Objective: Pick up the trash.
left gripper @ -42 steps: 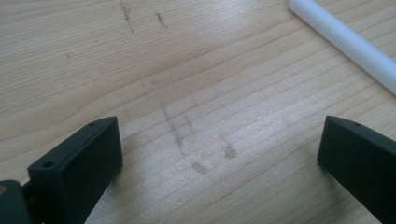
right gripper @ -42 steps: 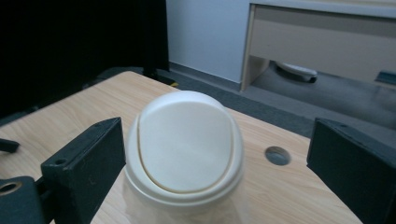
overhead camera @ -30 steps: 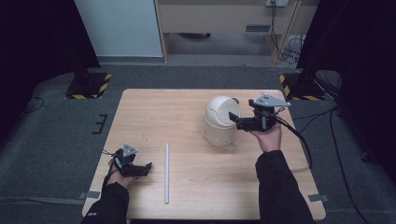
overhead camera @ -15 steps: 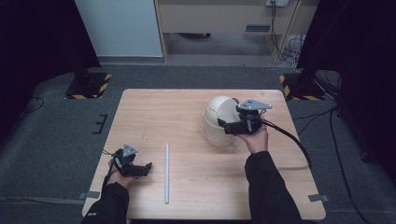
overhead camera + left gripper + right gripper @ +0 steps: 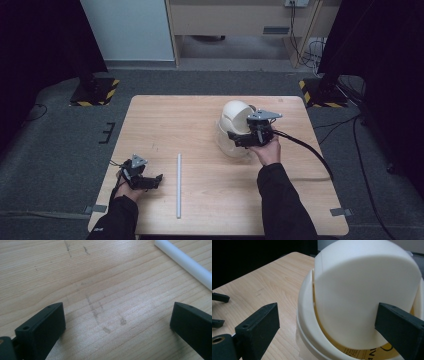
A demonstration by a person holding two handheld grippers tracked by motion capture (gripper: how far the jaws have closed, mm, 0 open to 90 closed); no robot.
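A white round tub (image 5: 226, 141) stands at the right middle of the wooden table (image 5: 200, 120), with a thick white foam disc (image 5: 236, 115) upright inside it. In the right gripper view the disc (image 5: 367, 292) rises out of the tub (image 5: 305, 315) just ahead of the jaws. My right gripper (image 5: 234, 140) is at the tub's near side, pointing left, and is open (image 5: 329, 325) with nothing held. My left gripper (image 5: 156, 179) rests low at the table's front left, open (image 5: 117, 322) over bare wood. A white rod (image 5: 178, 185) lies just right of it, also visible as the rod (image 5: 185, 262) at the upper right.
A black cable (image 5: 305, 150) trails from the right gripper across the table's right side to the floor. Grey carpet surrounds the table, and black stands with striped bases (image 5: 95, 92) sit beyond its far corners. The left gripper's fingertips (image 5: 219, 298) show far off.
My right gripper has come left and nearer, from the tub's right side to its front, turning its jaws leftward. The left gripper and the rod have stayed put.
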